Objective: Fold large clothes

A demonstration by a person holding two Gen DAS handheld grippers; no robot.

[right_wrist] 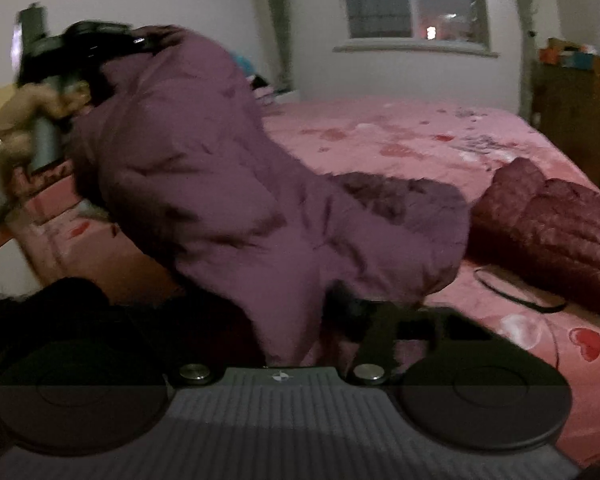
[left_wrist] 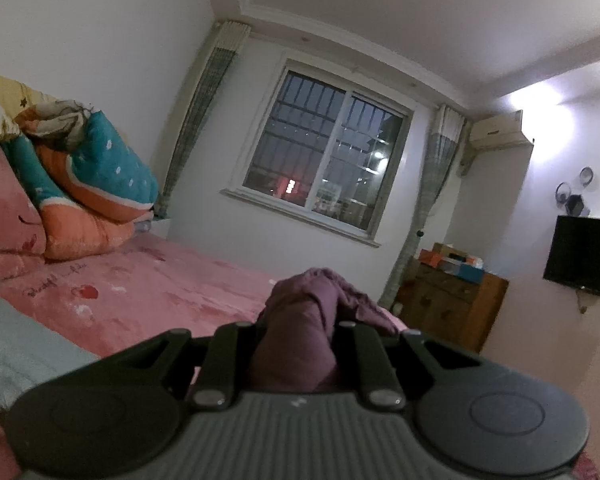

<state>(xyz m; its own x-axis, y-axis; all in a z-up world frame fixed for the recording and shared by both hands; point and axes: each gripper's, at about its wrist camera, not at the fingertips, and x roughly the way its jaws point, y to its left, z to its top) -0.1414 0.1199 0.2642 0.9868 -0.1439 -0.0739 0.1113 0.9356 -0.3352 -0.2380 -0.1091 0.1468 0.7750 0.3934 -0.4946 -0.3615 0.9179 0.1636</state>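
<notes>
Right now my left gripper [left_wrist: 296,332] is clamped tight on a bunched edge of the purple coat [right_wrist: 204,168], lifting that end off the pink bed [right_wrist: 400,140]. From there the coat slopes down toward my right gripper [right_wrist: 320,320], whose fingers have fabric between them, though blur stops me telling whether they pinch it. A maroon quilted jacket [right_wrist: 552,220] lies on the bed's right.

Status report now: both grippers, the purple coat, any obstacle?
Left gripper shut on purple coat, holding it up. Right gripper at coat's lower edge, grip unclear. Dark red jacket lies beside on bed.
</notes>
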